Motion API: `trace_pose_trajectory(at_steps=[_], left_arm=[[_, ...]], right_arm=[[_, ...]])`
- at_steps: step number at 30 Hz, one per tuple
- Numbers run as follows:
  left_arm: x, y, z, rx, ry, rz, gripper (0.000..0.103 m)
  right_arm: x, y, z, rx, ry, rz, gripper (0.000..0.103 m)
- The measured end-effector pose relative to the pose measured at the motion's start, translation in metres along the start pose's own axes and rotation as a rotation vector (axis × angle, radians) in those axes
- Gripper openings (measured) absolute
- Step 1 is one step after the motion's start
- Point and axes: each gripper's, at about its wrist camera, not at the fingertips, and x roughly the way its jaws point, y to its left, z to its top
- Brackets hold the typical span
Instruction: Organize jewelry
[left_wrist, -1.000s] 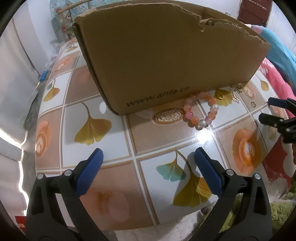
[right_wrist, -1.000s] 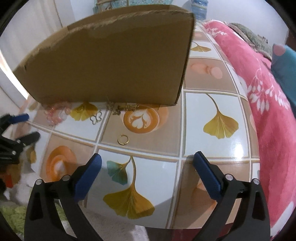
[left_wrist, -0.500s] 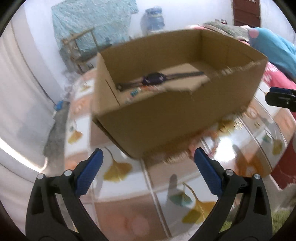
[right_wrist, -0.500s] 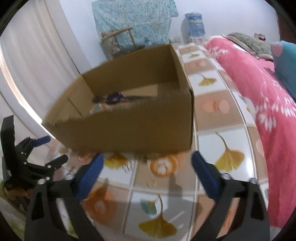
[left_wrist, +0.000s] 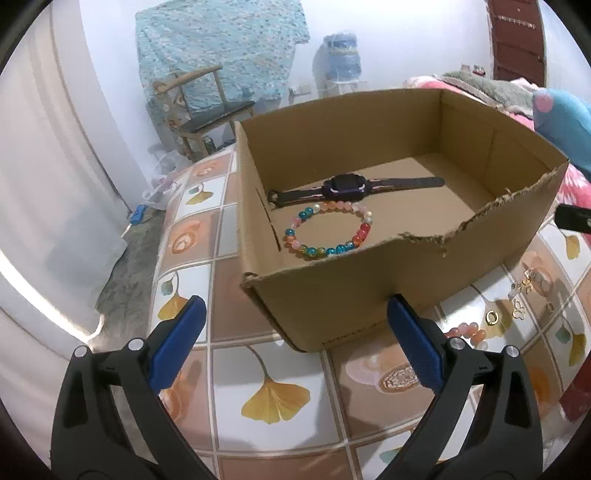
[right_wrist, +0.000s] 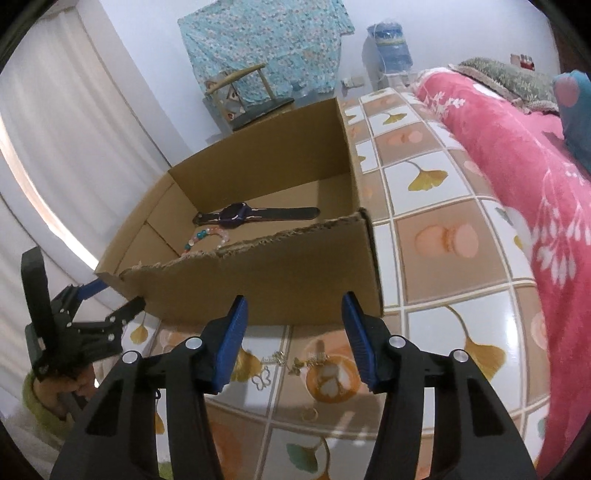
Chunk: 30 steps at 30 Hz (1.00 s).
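The tiled table (left_wrist: 236, 373) carries a box (left_wrist: 369, 280), with beads (left_wrist: 467, 331), a ring (left_wrist: 491, 317) and charms (right_wrist: 295, 363) beside it.

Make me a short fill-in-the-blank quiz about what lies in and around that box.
1. The dark watch lies inside the ____ box.
2. The multicoloured beaded bracelet lies ____ the box.
3. The gold ring lies on the tiled surface, ____ the box.

Missing words: cardboard; inside; outside

cardboard box (right_wrist: 258, 280), watch (right_wrist: 236, 215) inside, tiled tabletop (right_wrist: 443, 236)
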Motion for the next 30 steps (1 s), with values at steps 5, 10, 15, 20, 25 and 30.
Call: trace_pose_trajectory(at_steps=[5, 10, 15, 20, 25, 30], left_arm=[[-0.019, -0.004, -0.007, -0.027, -0.022, -0.114, 0.095], [-0.029, -0.058, -0.020, 0.087, -0.005, -0.313, 0.071], [-0.015, -0.100, -0.030, 0.187, 0.060, -0.412, 0.040], [0.001, -0.102, -0.035, 0.208, 0.127, -0.386, 0.009], [0.002, -0.084, -0.038, 0.169, 0.162, -0.306, 0.009], [0.009, -0.060, -0.034, 0.097, 0.183, -0.266, 0.010]], right_arm=[[-0.015, -0.005, -0.019, -0.019, 0.029, -0.030, 0.052], [-0.012, -0.013, -0.040, 0.008, 0.091, -0.053, 0.052], [-0.012, -0.014, -0.046, 0.036, 0.095, -0.042, 0.052], [-0.013, -0.015, -0.047, 0.033, 0.090, -0.039, 0.052], [-0.012, -0.018, -0.047, 0.030, 0.094, -0.033, 0.052], [-0.012, -0.017, -0.052, 0.001, 0.114, -0.007, 0.052]])
